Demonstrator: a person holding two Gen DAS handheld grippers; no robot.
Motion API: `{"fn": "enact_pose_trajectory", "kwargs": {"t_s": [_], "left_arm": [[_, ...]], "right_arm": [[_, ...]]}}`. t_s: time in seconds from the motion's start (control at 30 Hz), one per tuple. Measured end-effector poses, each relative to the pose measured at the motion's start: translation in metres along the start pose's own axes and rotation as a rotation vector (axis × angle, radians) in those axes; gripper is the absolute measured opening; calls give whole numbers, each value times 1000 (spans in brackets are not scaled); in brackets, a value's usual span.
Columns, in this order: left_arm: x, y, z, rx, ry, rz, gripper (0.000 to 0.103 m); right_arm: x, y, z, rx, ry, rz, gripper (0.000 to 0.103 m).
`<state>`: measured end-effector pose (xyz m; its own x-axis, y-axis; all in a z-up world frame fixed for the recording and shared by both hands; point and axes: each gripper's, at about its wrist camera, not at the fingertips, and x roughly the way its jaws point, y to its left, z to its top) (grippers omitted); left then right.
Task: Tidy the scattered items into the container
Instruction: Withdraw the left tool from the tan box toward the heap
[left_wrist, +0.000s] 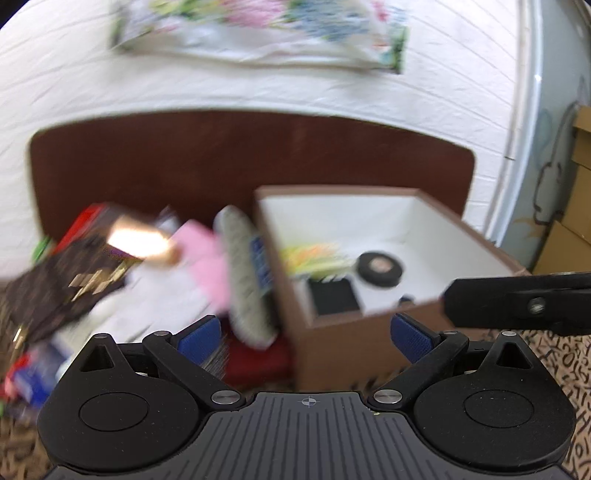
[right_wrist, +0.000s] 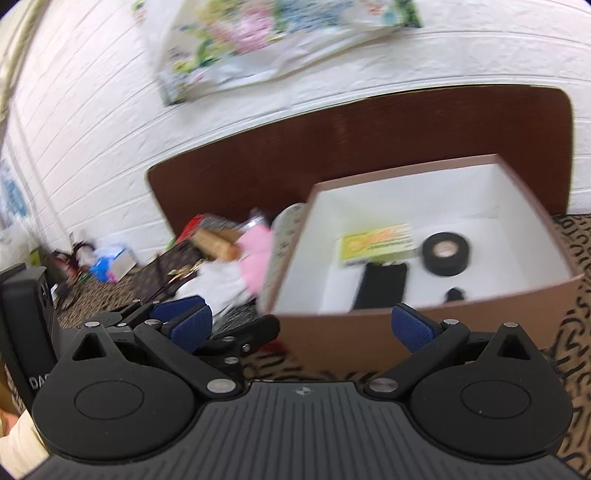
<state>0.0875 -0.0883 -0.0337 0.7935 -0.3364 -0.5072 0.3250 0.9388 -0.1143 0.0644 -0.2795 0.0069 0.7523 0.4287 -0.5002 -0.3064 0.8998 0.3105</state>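
A brown box with a white inside holds a yellow packet, a black tape roll and a flat black item. Left of the box lies a blurred pile: a grey remote leaning on the box wall, a pink item, a brown tube and a dark patterned pouch. My left gripper is open and empty before the box's near left corner. My right gripper is open and empty at the box's near wall.
A dark brown headboard stands behind the box against a white brick wall with a floral cloth. The surface has a black squiggle pattern. The left gripper shows in the right wrist view. Cardboard boxes stand at far right.
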Motion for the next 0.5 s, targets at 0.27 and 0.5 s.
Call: {"fn": "enact_pose_trajectory", "kwargs": {"t_s": [0.27, 0.5], "left_arm": [[-32, 71, -48, -125, 53, 145, 103], [-47, 118, -64, -183, 73, 234, 103]], "right_arm": [[17, 57, -52, -179, -27, 25, 103], [55, 89, -86, -251, 26, 14, 102]]}}
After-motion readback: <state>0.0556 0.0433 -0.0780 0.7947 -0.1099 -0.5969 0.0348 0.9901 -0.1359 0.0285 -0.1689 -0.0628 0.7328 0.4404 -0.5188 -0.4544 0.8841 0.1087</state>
